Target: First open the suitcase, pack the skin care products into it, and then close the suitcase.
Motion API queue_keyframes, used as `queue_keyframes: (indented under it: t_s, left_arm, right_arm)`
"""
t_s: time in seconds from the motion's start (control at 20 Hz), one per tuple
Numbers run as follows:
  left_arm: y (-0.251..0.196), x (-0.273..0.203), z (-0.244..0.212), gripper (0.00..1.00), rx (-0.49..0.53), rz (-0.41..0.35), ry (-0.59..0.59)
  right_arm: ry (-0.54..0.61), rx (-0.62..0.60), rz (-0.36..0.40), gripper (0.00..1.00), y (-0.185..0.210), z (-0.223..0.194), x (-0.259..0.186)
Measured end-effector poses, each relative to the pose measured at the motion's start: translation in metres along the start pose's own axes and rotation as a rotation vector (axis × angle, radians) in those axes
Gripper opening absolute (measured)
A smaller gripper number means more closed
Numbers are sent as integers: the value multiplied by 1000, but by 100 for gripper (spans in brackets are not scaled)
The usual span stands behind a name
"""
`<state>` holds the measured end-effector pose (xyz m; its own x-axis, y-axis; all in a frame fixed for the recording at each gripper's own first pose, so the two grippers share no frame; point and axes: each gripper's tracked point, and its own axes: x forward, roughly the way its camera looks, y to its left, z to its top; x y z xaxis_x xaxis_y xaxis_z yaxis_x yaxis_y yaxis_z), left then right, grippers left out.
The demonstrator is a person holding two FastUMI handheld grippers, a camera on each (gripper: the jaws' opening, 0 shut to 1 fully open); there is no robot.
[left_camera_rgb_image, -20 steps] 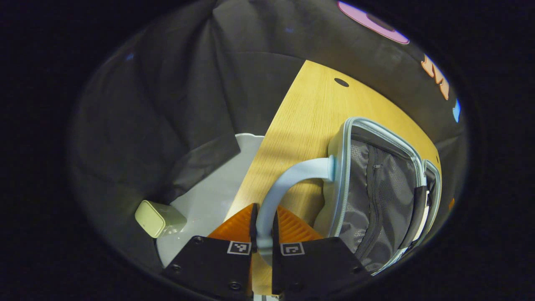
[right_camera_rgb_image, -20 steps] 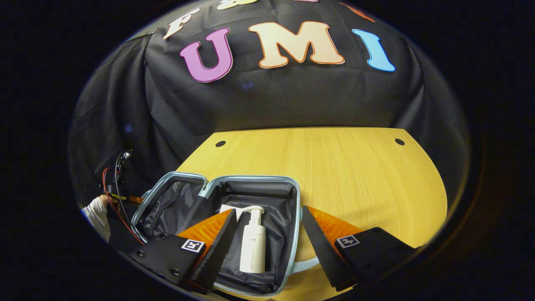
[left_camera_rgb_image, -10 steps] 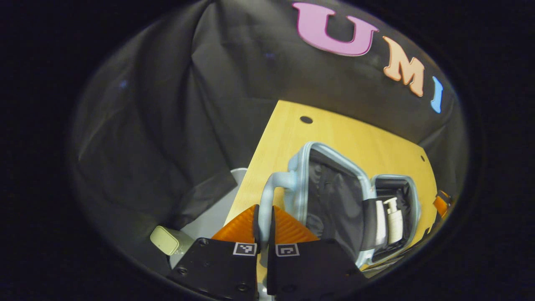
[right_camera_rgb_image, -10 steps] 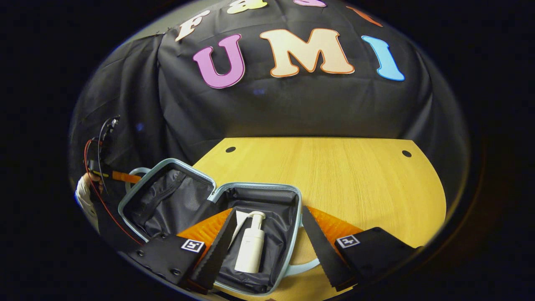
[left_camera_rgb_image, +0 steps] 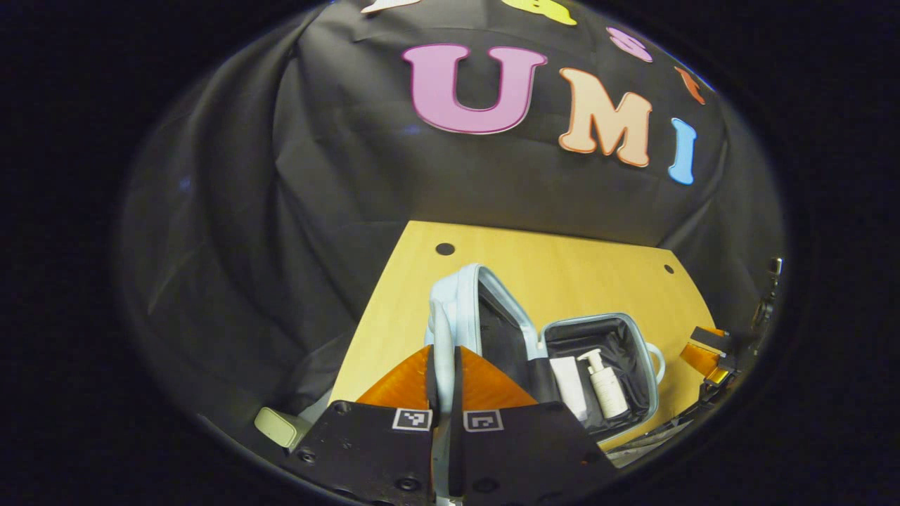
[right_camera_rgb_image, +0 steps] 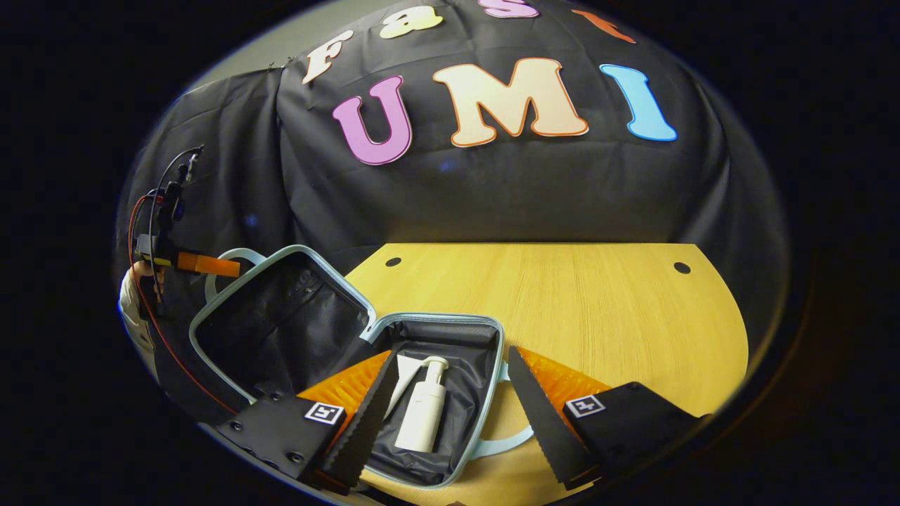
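Pale-blue hard-shell suitcase point(right_camera_rgb_image: 281, 309), lid raised, on wooden table point(right_camera_rgb_image: 598, 309); white pump bottle point(right_camera_rgb_image: 422, 411) inside w/ white tube point(left_camera_rgb_image: 567, 396). Left gripper point(left_camera_rgb_image: 443, 372) clamped on pale-blue lid handle point(left_camera_rgb_image: 441, 330). Right gripper point(right_camera_rgb_image: 450, 414) spread wide above base, holding nothing.

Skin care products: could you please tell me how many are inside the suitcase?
2: a pump bottle lying in the suitcase base, and a tube beside it; others may be hidden.

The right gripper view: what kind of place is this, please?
Likely a staged recording booth, not a home: black cloth wall behind a bare wooden table, with one open suitcase on it.
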<state>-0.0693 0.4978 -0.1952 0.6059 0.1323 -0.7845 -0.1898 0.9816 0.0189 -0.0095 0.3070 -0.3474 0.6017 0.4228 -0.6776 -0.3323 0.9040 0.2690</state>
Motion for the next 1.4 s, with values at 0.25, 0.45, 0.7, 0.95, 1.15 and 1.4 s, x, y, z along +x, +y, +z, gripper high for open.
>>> queue_keyframes:
  t_s: [0.25,0.45,0.7,0.95,1.15,1.4]
  left_arm:
    - [-67,-14,23,2,46,-108,-55]
    - [-126,-21,36,2,74,-204,-81]
    - [-181,-19,40,2,54,-293,-104]
    - [-241,-16,27,2,86,-395,-79]
    - [-290,-8,10,4,110,-470,-38]
    - [-342,8,-23,7,160,-529,43]
  right_arm:
    - [-43,19,-16,98,-29,14,-19]
    - [-67,32,-41,98,-52,21,-36]
    - [-88,52,-77,98,-79,21,-57]
    - [-99,67,-112,98,-103,17,-77]
    - [-110,83,-141,98,-122,14,-92]
    - [-118,100,-191,98,-148,9,-115]
